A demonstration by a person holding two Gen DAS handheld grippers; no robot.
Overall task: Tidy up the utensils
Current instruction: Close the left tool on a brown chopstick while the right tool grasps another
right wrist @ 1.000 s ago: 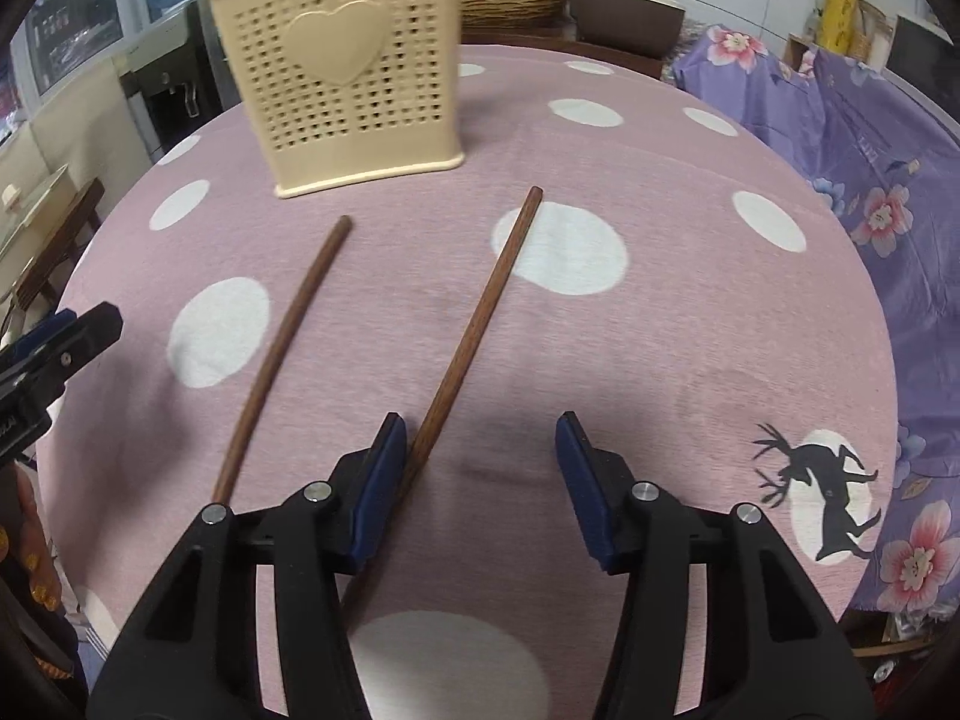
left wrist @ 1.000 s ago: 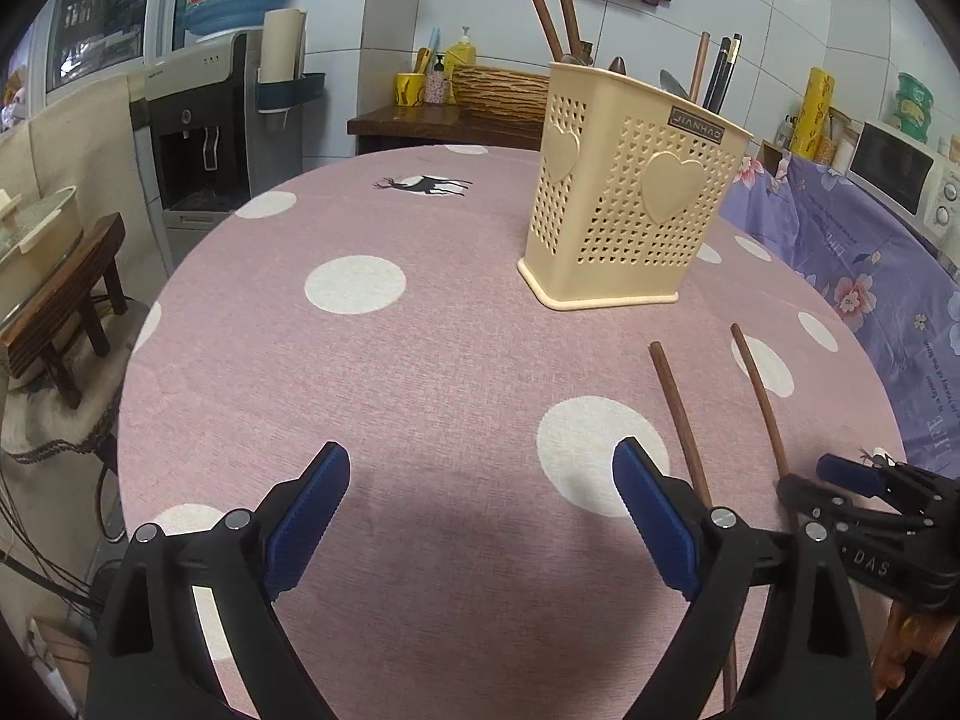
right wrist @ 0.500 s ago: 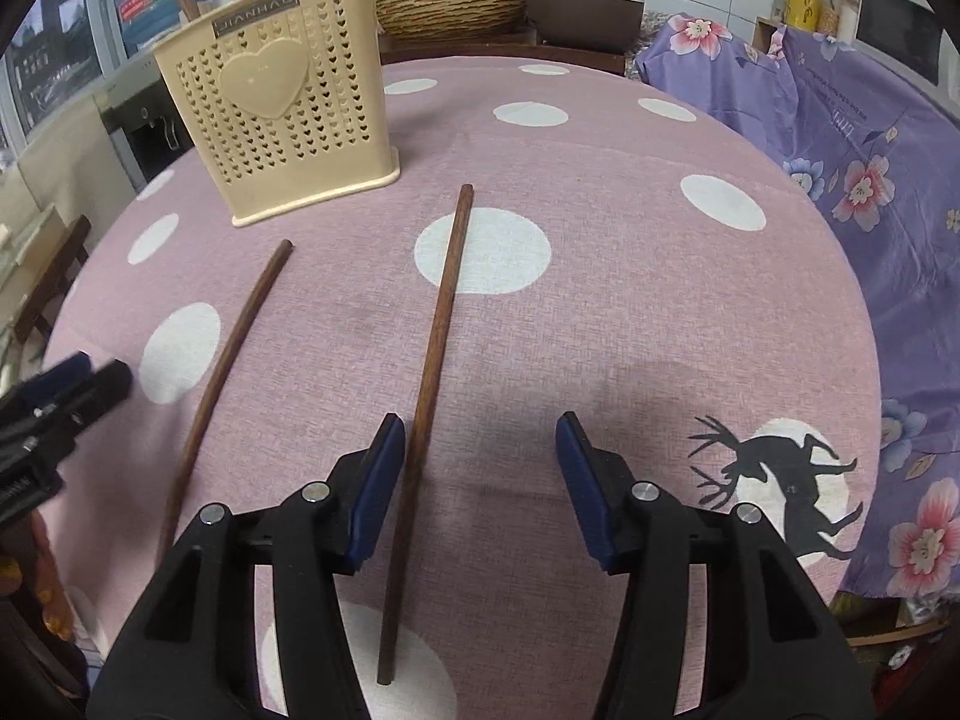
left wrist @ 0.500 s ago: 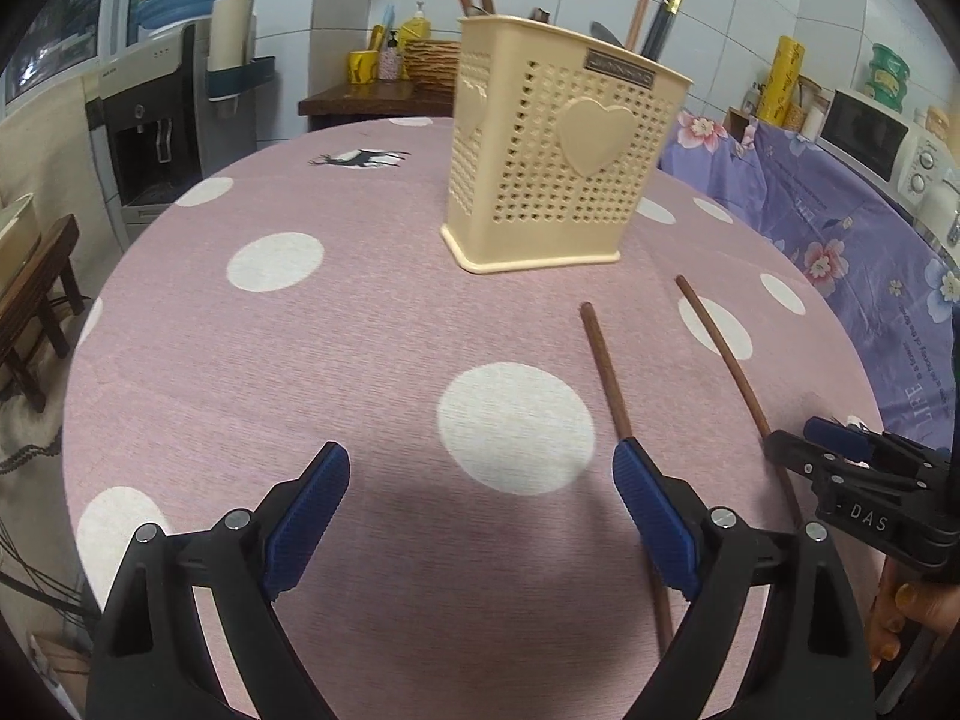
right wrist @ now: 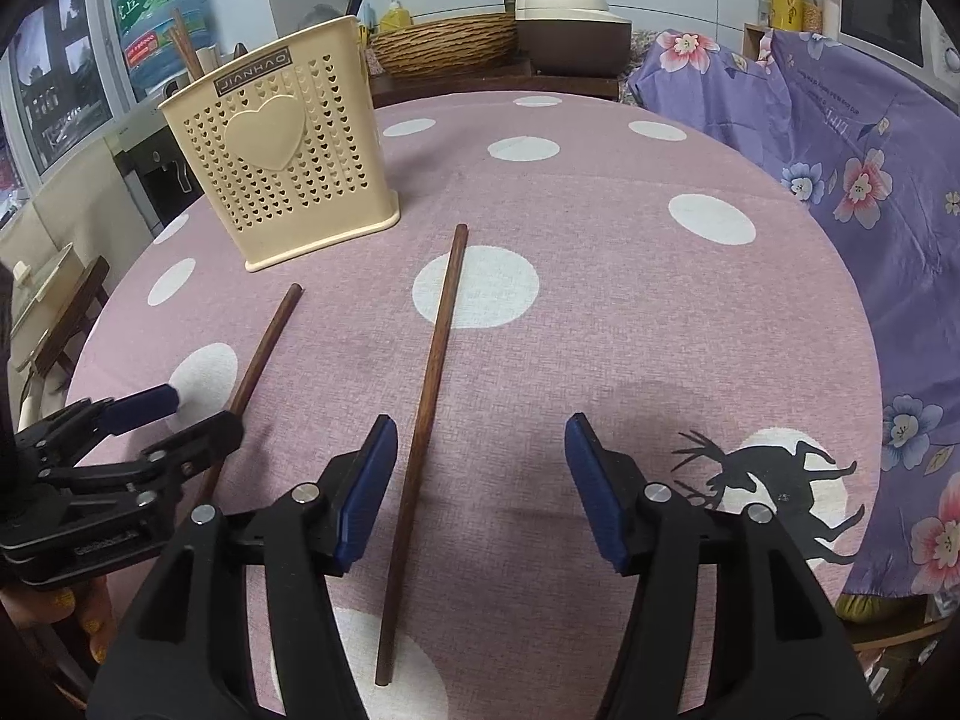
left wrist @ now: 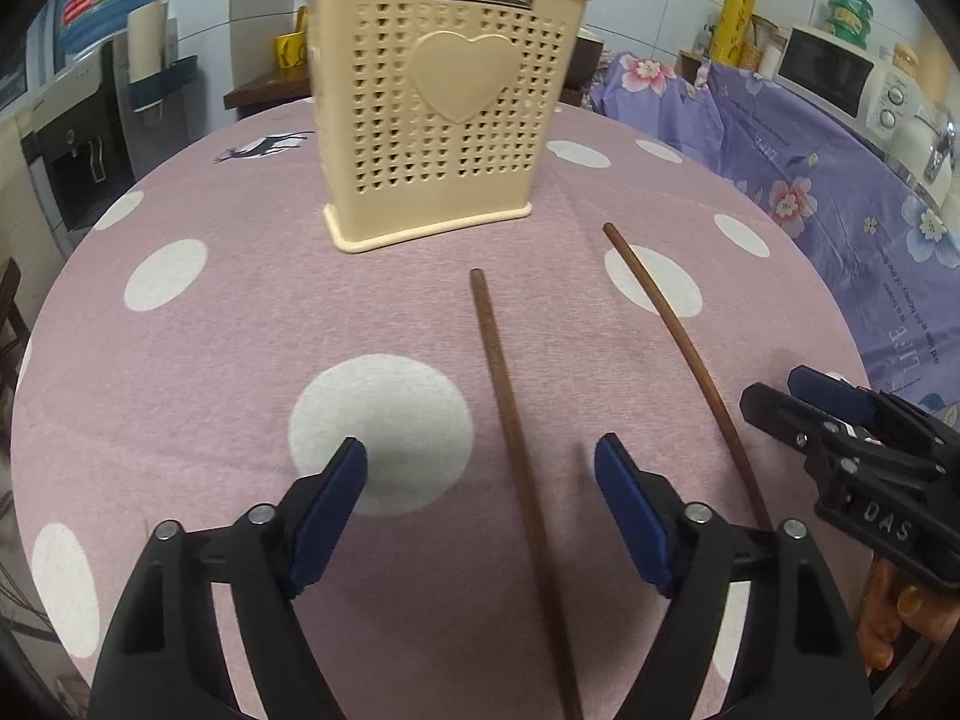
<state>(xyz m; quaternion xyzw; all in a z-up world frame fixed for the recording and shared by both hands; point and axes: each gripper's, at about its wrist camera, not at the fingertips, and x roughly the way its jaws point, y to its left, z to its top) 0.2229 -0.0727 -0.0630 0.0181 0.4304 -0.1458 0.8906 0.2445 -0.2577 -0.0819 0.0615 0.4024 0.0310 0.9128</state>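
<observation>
Two dark wooden chopsticks lie on the pink dotted tablecloth (left wrist: 240,312) in front of a cream perforated utensil holder (left wrist: 444,108) (right wrist: 282,162), which has several utensils standing in it. The left chopstick (left wrist: 510,414) (right wrist: 264,348) runs between the jaws of my left gripper (left wrist: 480,459) (right wrist: 195,411). Those jaws are closing, and the pads are clear of the stick. The right chopstick (left wrist: 678,348) (right wrist: 432,372) lies between the jaws of my right gripper (right wrist: 480,438) (left wrist: 780,393), close to the left pad. The right jaws are opening and hold nothing.
A counter draped in purple floral cloth (left wrist: 810,180) runs along the right, with a microwave (left wrist: 834,69) on it. A water dispenser (left wrist: 78,138) stands at the left. A wicker basket (right wrist: 444,48) and a cooker (right wrist: 570,30) sit behind the table. The table edge curves close below both grippers.
My left gripper has slid right, so the left chopstick now lies between its jaws, and those jaws have narrowed. The right gripper's jaws have widened a little around the right chopstick.
</observation>
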